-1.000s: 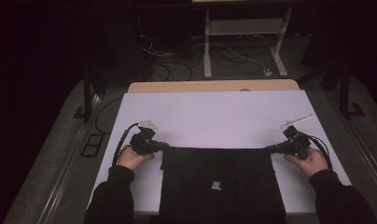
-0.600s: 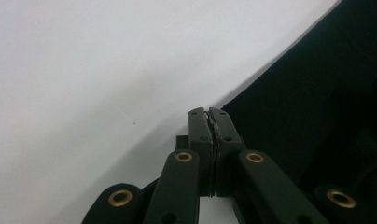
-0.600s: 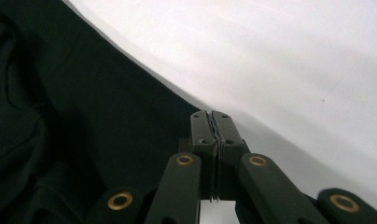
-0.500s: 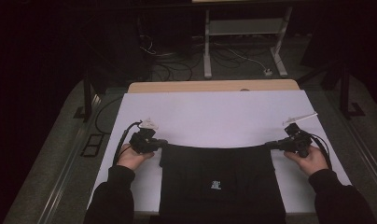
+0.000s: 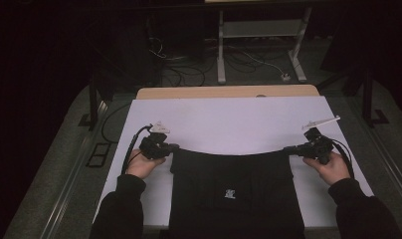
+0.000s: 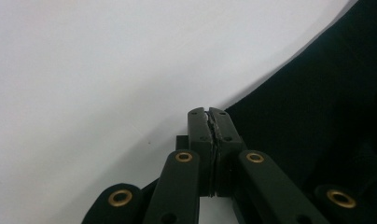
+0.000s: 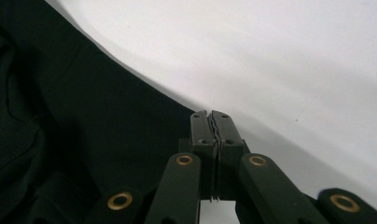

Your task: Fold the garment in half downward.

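the black garment is held stretched on the white sheet, each top corner pinched in closed jaws by the left gripper and right gripper; since a second ago it has been drawn farther up the sheet, so spreading seems nearly done

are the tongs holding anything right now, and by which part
Yes: the black garment, by its far edge; left tongs pinch the left corner, right tongs the right corner, jaws closed.
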Motion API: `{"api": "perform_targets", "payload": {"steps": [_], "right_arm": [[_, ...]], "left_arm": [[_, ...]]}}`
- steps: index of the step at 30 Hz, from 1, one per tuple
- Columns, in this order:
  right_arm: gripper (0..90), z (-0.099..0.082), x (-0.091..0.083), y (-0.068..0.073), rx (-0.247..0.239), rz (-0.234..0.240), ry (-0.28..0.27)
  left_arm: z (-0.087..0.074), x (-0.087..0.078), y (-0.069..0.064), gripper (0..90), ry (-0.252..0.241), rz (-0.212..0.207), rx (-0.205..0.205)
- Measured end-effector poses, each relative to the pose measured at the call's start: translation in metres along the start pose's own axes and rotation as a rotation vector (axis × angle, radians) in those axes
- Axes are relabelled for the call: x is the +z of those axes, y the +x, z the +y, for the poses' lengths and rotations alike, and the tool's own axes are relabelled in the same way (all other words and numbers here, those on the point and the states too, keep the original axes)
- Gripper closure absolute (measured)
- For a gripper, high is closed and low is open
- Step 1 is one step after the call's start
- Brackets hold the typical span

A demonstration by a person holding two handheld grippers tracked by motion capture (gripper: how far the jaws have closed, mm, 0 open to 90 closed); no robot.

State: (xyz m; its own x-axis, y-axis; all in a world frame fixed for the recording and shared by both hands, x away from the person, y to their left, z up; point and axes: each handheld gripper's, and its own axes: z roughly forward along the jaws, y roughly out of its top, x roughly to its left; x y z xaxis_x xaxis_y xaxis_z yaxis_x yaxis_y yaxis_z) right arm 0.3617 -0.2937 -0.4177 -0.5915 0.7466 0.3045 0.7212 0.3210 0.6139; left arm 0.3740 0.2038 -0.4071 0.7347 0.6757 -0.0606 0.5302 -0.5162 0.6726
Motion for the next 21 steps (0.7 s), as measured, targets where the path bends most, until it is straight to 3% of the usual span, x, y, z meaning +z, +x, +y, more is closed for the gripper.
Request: {"api": "perform_targets", "payload": {"steps": [5,21], "right_arm": [[87.4,0.008,-0.003,0.0,0.0,-0.006,-0.01],[87.3,0.021,-0.01,-0.008,0.021,-0.018,-0.028]], "left_arm": [[0.005,0.001,0.003,87.4,-0.005,0.012,-0.01],[0.029,-0.006,0.009,87.4,-0.002,0.046,0.015]]}}
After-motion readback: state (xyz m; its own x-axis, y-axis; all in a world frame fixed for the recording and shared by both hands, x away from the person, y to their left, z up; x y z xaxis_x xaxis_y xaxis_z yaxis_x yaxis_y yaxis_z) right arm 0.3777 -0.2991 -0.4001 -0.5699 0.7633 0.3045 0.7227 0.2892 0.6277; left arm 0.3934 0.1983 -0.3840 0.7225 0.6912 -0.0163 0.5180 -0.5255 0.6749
